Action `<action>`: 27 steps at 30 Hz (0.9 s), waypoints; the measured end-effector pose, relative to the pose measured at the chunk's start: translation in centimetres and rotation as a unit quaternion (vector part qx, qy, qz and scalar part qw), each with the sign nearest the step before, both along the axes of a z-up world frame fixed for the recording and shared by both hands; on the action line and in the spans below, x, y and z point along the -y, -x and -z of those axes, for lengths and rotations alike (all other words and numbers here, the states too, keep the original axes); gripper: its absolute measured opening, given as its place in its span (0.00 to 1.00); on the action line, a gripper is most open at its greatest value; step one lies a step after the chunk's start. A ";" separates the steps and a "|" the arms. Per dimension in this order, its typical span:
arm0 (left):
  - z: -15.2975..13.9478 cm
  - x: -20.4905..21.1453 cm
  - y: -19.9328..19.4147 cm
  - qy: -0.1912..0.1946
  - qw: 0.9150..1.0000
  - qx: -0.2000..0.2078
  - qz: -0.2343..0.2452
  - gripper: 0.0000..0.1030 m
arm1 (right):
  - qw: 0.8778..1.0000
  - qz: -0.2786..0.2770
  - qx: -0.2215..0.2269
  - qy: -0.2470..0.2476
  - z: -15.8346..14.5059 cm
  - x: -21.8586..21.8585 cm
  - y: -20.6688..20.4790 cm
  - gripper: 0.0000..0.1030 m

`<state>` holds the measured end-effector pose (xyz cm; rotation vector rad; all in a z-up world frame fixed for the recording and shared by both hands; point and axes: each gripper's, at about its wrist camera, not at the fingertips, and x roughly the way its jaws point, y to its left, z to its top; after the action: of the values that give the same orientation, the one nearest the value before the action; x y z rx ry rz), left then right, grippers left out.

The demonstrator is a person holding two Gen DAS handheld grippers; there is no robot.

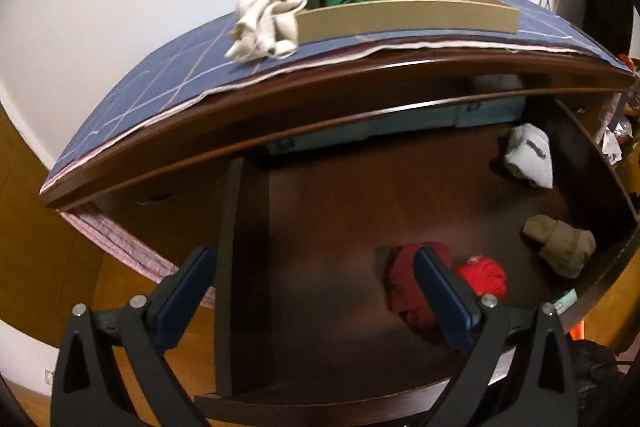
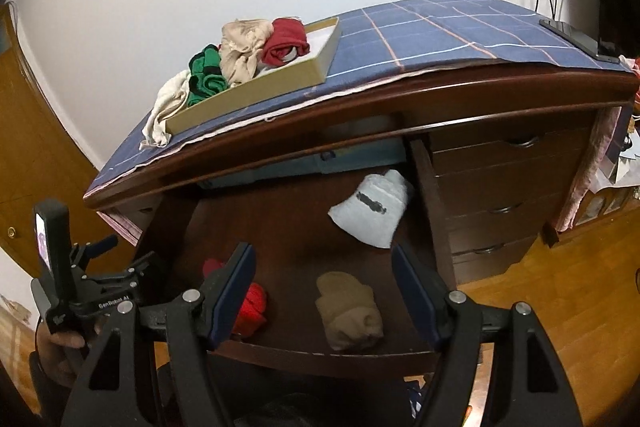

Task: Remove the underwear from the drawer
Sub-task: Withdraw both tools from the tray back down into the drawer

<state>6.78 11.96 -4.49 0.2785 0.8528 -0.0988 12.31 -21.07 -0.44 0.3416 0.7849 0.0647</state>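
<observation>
The dark wooden drawer (image 2: 320, 359) stands pulled out. On its floor lie a tan rolled underwear (image 2: 348, 311), a white folded piece (image 2: 372, 211) and a bright red one (image 2: 250, 303). My right gripper (image 2: 324, 259) is open above the tan piece, touching nothing. My left gripper (image 1: 316, 267) is also open and empty over the drawer (image 1: 280, 407), with a dark red piece (image 1: 404, 287) just behind its right finger. The bright red one (image 1: 480, 275), the tan one (image 1: 560, 247) and the white one (image 1: 528, 159) lie further right.
On the dresser's blue checked cloth (image 2: 440, 31) sits a beige tray (image 2: 260, 87) piled with green, beige, cream and dark red garments. A wooden divider (image 1: 228, 267) splits the drawer at the left. Closed drawers (image 2: 500, 187) stand to the right. A hand (image 2: 60, 343) holds the left tool.
</observation>
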 end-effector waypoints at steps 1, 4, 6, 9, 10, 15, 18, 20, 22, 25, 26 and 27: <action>0.0 -0.2 -0.1 0.004 1.000 -0.003 -0.002 0.98 | 1.000 0.002 -0.001 0.001 0.0 0.2 0.0 0.70; 0.0 -0.4 -0.2 0.015 1.000 -0.008 -0.001 0.98 | 1.000 0.003 -0.006 0.004 0.1 0.5 0.1 0.70; 0.0 -0.4 -0.2 0.013 1.000 -0.010 0.003 0.98 | 1.000 -0.001 -0.010 0.008 0.1 0.5 0.1 0.70; 0.1 -0.1 -0.4 0.003 1.000 -0.014 0.011 0.98 | 1.000 -0.009 -0.019 0.007 0.3 0.6 -0.3 0.70; 0.2 0.0 -0.5 -0.001 1.000 -0.016 0.015 0.98 | 1.000 -0.009 -0.020 0.009 0.5 0.6 -0.4 0.70; 0.8 0.2 -1.2 0.002 0.999 -0.031 0.017 0.98 | 0.999 -0.011 -0.033 0.005 1.7 0.4 -1.9 0.70; 1.2 0.5 -1.7 0.005 0.999 -0.040 0.025 0.98 | 0.998 -0.023 -0.048 -0.016 2.6 0.1 -2.9 0.70; 1.2 0.7 -1.8 0.002 0.999 -0.043 0.032 0.98 | 0.997 -0.036 -0.060 -0.026 3.1 -0.2 -3.5 0.70; 1.2 0.7 -2.0 0.003 0.998 -0.051 0.041 0.98 | 0.996 -0.051 -0.073 -0.020 3.4 -0.6 -4.2 0.70; 1.3 0.5 -2.6 0.005 0.997 -0.068 0.047 0.98 | 0.993 -0.068 -0.093 -0.007 4.0 -1.1 -5.2 0.70; 1.3 0.3 -2.9 0.004 0.996 -0.071 0.048 0.98 | 0.992 -0.074 -0.101 -0.007 4.3 -1.1 -5.4 0.70; 1.3 0.2 -3.0 0.002 0.996 -0.072 0.049 0.98 | 0.991 -0.078 -0.113 -0.009 4.7 -1.2 -5.7 0.70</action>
<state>9.80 11.74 -5.82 0.3112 0.9829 -0.2138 18.05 -19.86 -5.14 0.3076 1.0348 0.1837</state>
